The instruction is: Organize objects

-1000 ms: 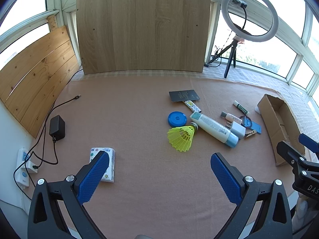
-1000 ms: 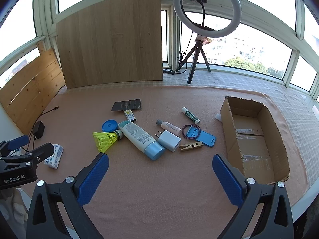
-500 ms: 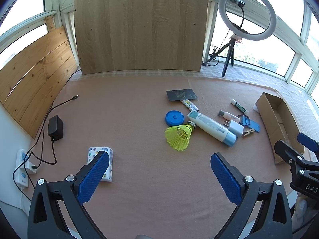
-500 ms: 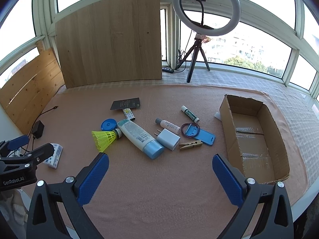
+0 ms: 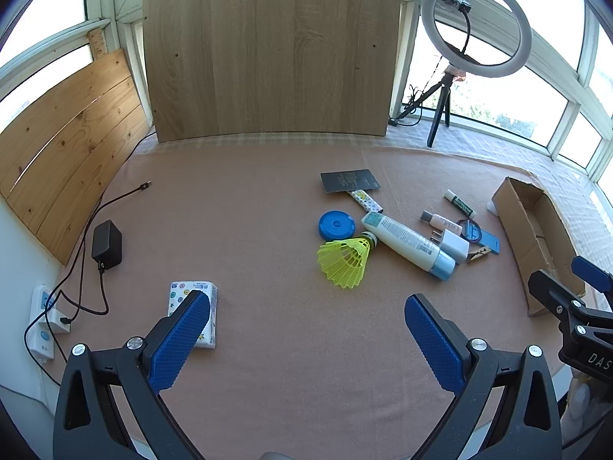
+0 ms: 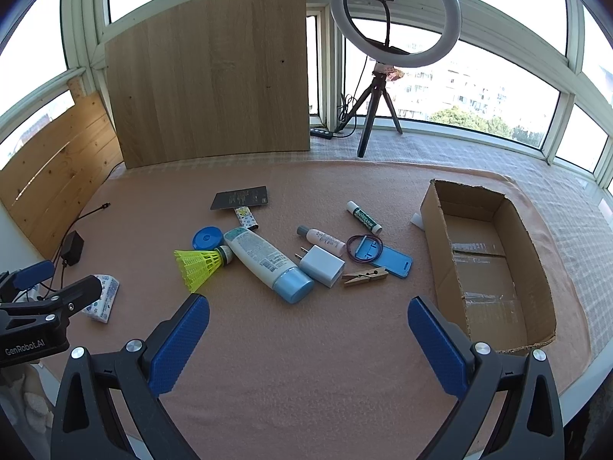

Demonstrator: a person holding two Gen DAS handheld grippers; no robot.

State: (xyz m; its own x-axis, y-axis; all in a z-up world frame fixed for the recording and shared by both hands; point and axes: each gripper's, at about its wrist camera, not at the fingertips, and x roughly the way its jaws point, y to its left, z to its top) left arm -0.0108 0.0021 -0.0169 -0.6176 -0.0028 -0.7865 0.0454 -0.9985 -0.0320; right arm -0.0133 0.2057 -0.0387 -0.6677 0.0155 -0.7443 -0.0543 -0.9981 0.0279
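- Clutter (image 6: 291,249) lies at frame centre on the pink mat (image 6: 306,345): shuttlecock (image 6: 199,264), bottle (image 6: 268,264), charger (image 6: 322,264), clothespin (image 6: 364,276).
- Box (image 6: 536,268) stands at right, apart from the clutter.
- Left gripper (image 5: 306,329): fingers (image 5: 180,341) spread wide, holding nothing; tissue pack (image 5: 191,295) partly behind one pad.
- Right gripper (image 6: 306,329): fingers (image 6: 436,345) spread wide, touching nothing.

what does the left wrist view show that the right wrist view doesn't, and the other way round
Only the left wrist view shows the white power strip at the table's left edge, with the black adapter's cable running to it, and the open left gripper seen along its own fingers.

Only the right wrist view shows the floor inside the cardboard box, with nothing in it, and the open right gripper from behind.

Both show the yellow shuttlecock, lotion bottle, tissue pack and ring light.
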